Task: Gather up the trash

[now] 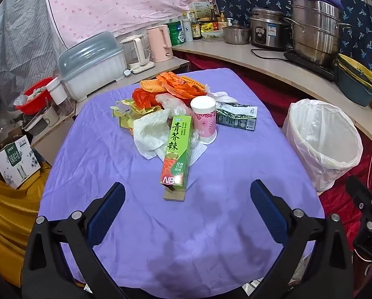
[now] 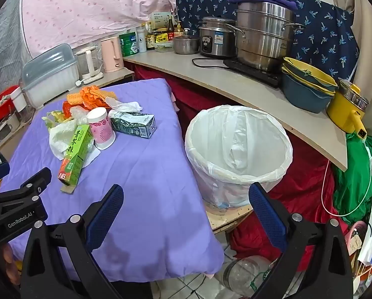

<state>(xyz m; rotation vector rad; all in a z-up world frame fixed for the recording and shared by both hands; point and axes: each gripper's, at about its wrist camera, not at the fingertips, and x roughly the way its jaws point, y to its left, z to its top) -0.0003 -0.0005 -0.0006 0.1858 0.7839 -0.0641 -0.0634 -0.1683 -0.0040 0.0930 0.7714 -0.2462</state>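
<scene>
While both grippers gape empty, trash pile lies ahead — untouched.

A pale curved counter is running along the back, carrying steel pots and a rice cooker. Navy patterned cloth is hanging behind them, pink dotted fabric is draping to the left, and red cloth is covering the space beneath. Light tiles are showing on the floor.

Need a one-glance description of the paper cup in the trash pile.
Find the purple-covered table; a trash pile sits at its far end. The cup stands upright at the pile's near edge, between the long green box and the dark green carton. Only it is pink-flowered with a white rim.
</scene>
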